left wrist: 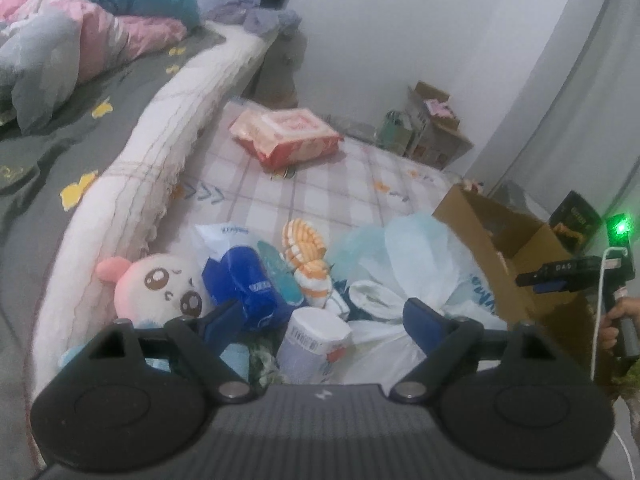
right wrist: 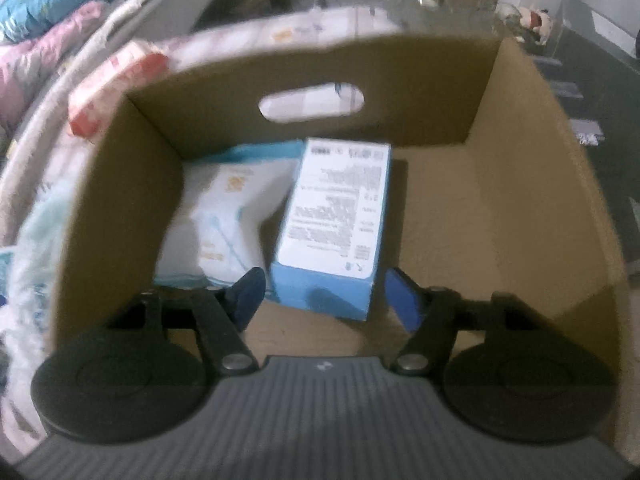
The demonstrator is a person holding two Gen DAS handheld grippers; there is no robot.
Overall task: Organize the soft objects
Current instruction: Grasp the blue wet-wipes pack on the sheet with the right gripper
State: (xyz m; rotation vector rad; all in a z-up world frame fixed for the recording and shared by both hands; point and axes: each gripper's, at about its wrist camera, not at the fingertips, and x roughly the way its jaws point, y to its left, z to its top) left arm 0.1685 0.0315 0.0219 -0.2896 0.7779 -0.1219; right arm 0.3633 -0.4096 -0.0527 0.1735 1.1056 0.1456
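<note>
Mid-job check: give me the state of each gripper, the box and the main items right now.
left gripper: open, empty, over the pile
right gripper: open, empty, over the box
cardboard box: open-topped, partly filled
blue carton: lying in the box
white pack: in the box, beside the carton
plush doll: outside the box, in the pile

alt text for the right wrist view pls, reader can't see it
The open right gripper hangs over an open cardboard box, nothing between its blue fingers. On the box floor lie a blue and white carton, label up, and a white soft pack beside it. Bedding and a red-and-white pack blur past the box.
</note>
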